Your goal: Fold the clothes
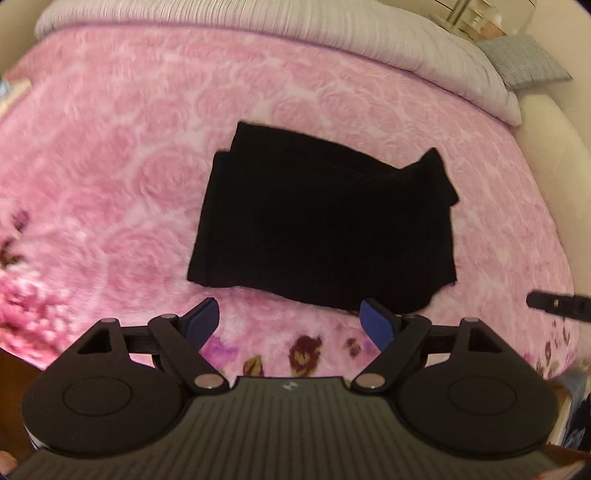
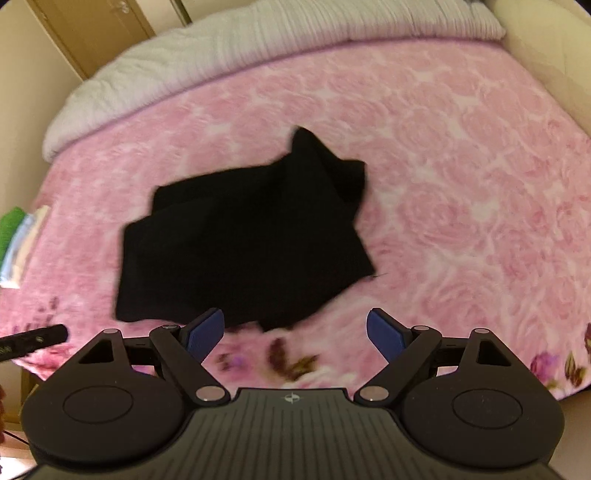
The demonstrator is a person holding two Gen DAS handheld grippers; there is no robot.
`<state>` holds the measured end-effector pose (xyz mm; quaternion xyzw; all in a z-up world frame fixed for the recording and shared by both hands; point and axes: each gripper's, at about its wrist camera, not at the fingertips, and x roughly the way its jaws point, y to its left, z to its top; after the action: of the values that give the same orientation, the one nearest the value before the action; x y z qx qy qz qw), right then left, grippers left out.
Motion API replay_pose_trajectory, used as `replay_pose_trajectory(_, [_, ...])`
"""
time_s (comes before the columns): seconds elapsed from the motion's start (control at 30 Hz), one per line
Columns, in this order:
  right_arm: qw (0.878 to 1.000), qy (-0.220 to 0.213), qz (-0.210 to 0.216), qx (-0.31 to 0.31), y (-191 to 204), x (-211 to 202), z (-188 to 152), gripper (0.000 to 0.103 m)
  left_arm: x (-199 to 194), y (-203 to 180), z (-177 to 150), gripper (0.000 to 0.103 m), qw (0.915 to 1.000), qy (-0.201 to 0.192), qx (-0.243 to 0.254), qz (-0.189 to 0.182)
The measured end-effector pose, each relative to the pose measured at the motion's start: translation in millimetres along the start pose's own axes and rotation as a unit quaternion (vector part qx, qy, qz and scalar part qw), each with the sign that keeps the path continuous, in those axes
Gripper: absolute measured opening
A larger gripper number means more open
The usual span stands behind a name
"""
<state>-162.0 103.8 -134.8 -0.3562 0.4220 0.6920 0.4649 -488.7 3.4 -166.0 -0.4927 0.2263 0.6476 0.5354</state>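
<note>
A black garment [image 1: 321, 229] lies folded into a rough rectangle on the pink rose-patterned blanket [image 1: 110, 166]. Its far right corner sticks up a little. It also shows in the right wrist view [image 2: 247, 243], left of centre. My left gripper [image 1: 291, 319] is open and empty, just short of the garment's near edge. My right gripper [image 2: 295, 328] is open and empty, near the garment's near right corner. The tip of the right gripper shows at the right edge of the left wrist view [image 1: 554, 304]; the left gripper's tip shows at the left edge of the right wrist view [image 2: 33, 341].
A white ribbed duvet [image 1: 258, 18] lies along the far side of the bed. A grey pillow [image 1: 524, 62] sits at the far right. Folded green and light-coloured cloths [image 2: 14, 240] lie at the bed's left edge. A cream bed frame [image 1: 554, 155] runs along the right.
</note>
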Motion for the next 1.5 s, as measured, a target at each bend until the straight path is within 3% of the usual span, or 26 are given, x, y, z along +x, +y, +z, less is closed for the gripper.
replay_pose_trajectory(0.23, [1.0, 0.023, 0.011, 0.01, -43.7, 74.3, 12.4, 0.087, 73.0, 57.6, 11.8, 0.082, 0.999, 0.003, -0.044, 0.007])
replay_pose_trajectory(0.47, [0.999, -0.017, 0.041, 0.029, -62.7, 134.6, 32.8, 0.088, 128.8, 90.9, 21.6, 0.085, 0.9985, 0.005, -0.048, -0.025])
replay_pose_trajectory(0.63, [0.997, -0.027, 0.059, 0.031, -66.9, 172.6, 34.2, 0.088, 152.0, 102.9, 15.9, 0.084, 0.9953, 0.0, -0.062, -0.075])
replay_pose_trajectory(0.73, [0.996, -0.04, 0.065, 0.038, -68.8, 189.0, 32.9, 0.089, 162.3, 106.5, 13.0, 0.076, 0.9934, -0.001, -0.062, -0.097])
replay_pose_trajectory(0.77, [0.996, -0.04, 0.063, 0.038, -68.1, 191.6, 32.4, 0.09, 163.7, 107.6, 12.9, 0.071, 0.993, -0.002, -0.059, -0.102])
replay_pose_trajectory(0.8, [0.997, -0.038, 0.059, 0.036, -66.4, 193.0, 31.0, 0.089, 163.6, 108.1, 13.3, 0.06, 0.9926, -0.003, -0.055, -0.108])
replay_pose_trajectory(0.83, [0.997, -0.035, 0.055, 0.033, -64.7, 194.3, 29.5, 0.071, 163.5, 108.7, 13.6, 0.049, 0.9921, -0.003, -0.051, -0.114])
replay_pose_trajectory(0.87, [0.998, -0.031, 0.051, 0.03, -62.0, 193.1, 27.3, 0.046, 162.2, 110.2, 14.2, 0.022, 0.9914, -0.001, -0.048, -0.122])
replay_pose_trajectory(0.9, [0.998, -0.024, 0.046, 0.027, -58.0, 188.5, 24.2, 0.034, 160.3, 112.1, 14.8, 0.009, 0.9899, 0.003, -0.047, -0.134])
replay_pose_trajectory(0.97, [0.998, -0.016, 0.045, 0.034, -51.1, 174.7, 15.2, 0.015, 151.9, 112.2, 13.1, 0.009, 0.987, 0.006, -0.035, -0.157])
replay_pose_trajectory(1.2, [0.992, 0.027, 0.11, 0.049, -3.7, 99.5, -41.9, 0.01, 94.3, 108.6, 1.3, 0.008, 0.972, 0.016, -0.011, -0.234])
replay_pose_trajectory(1.23, [0.991, 0.031, 0.121, 0.051, 4.8, 85.1, -50.6, 0.003, 83.3, 109.8, 1.1, 0.008, 0.9704, 0.016, -0.014, -0.24])
replay_pose_trajectory(1.27, [0.99, 0.028, 0.128, 0.053, 10.9, 71.8, -54.7, 0.003, 72.4, 111.1, 1.1, 0.008, 0.9688, 0.017, -0.018, -0.246])
replay_pose_trajectory(1.4, [0.989, -0.009, 0.136, 0.062, 28.2, 20.5, -51.5, 0.003, 39.8, 117.3, 14.0, 0.006, 0.9651, 0.009, -0.029, -0.26])
replay_pose_trajectory(1.5, [0.987, -0.054, 0.137, 0.064, 26.6, 2.4, -13.9, 0.003, 29.5, 115.7, 43.3, 0.006, 0.9611, -0.004, -0.038, -0.274])
